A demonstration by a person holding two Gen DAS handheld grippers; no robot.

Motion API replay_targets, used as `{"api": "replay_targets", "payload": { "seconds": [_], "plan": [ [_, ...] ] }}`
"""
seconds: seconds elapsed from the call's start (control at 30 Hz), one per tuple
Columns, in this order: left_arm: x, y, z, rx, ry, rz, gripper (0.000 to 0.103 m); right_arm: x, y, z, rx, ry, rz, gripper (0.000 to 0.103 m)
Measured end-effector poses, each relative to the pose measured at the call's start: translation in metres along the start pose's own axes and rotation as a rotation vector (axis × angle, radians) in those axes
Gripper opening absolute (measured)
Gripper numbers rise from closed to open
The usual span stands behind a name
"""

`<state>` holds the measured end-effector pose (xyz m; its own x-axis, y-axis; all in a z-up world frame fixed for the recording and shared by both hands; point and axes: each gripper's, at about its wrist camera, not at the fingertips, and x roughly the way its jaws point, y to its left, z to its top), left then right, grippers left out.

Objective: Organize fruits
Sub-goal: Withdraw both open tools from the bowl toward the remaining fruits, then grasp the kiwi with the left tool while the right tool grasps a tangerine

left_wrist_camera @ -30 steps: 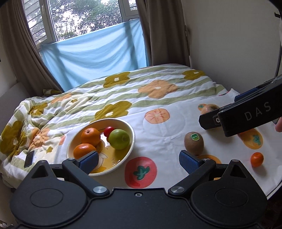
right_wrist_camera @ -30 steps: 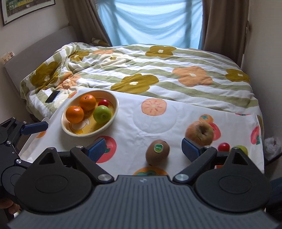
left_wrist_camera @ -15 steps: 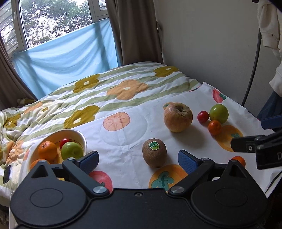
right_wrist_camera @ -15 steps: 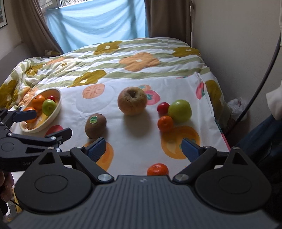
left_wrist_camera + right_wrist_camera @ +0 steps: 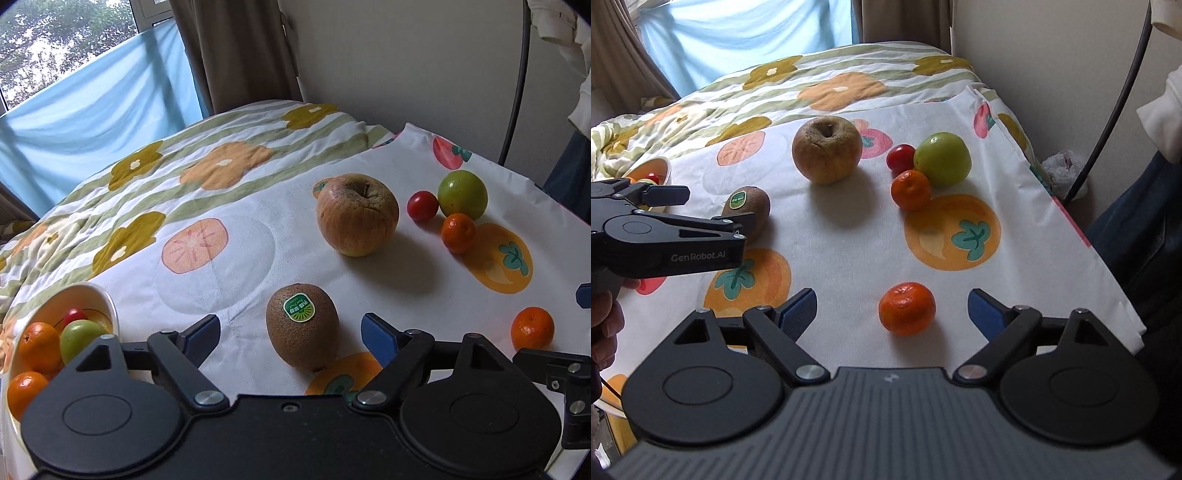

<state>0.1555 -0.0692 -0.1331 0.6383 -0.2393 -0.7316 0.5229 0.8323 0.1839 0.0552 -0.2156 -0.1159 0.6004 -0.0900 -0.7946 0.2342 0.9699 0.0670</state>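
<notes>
Left hand-held gripper [image 5: 290, 330]: spread wide, kiwi [image 5: 302, 331] between its fingers, untouched.
Right hand-held gripper [image 5: 892, 308]: spread, mandarin [image 5: 907, 308] between its fingers.
Bowl [image 5: 107, 302]: far left on the bed's cloth [image 5: 236, 266], holding fruit.
Apple [image 5: 357, 215]: beyond the kiwi.

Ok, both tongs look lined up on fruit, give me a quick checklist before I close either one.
1. Left tongs open: ok, jaws spread wide.
2. Kiwi between the left fingers: ok, centred, neither pad touching.
3. Right tongs open: ok.
4. Near mandarin between the right fingers: ok, roughly centred and lying apart from the other fruit.
5. Room in the bowl: cannot tell, it is partly hidden and already holds several fruits.
6. Tongs clear of each other: ok, a stretch of cloth lies between them in the right view.
</notes>
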Motion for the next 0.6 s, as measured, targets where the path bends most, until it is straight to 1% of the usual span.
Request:
{"api": "replay_targets", "payload": {
  "seconds": [0.07, 0.2, 0.3, 0.4, 0.5, 0.53, 0.6],
  "plan": [
    [0.005, -0.001, -0.001, 0.009, 0.009, -0.008, 0.082, 0.003, 0.002, 0.0, -0.001, 0.001, -0.017, 0.103],
    [0.017, 0.0, -0.002, 0.019, 0.021, -0.022, 0.08, 0.008, 0.004, 0.0, -0.007, 0.004, -0.04, 0.103],
    [0.024, -0.001, -0.002, 0.028, 0.036, -0.036, 0.076, 0.012, 0.004, -0.001, 0.005, 0.009, -0.051, 0.102],
    [0.029, -0.001, -0.002, 0.029, 0.045, -0.049, 0.071, 0.017, 0.004, -0.001, 0.014, 0.022, -0.058, 0.098],
    [0.032, 0.0, -0.002, 0.031, 0.055, -0.059, 0.062, 0.02, 0.004, -0.001, 0.017, 0.033, -0.059, 0.092],
    [0.033, 0.0, -0.002, 0.031, 0.057, -0.06, 0.057, 0.021, 0.005, -0.002, 0.017, 0.036, -0.061, 0.091],
    [0.033, 0.001, -0.002, 0.028, 0.055, -0.063, 0.056, 0.023, 0.006, -0.002, 0.014, 0.042, -0.065, 0.088]
  ]
}}
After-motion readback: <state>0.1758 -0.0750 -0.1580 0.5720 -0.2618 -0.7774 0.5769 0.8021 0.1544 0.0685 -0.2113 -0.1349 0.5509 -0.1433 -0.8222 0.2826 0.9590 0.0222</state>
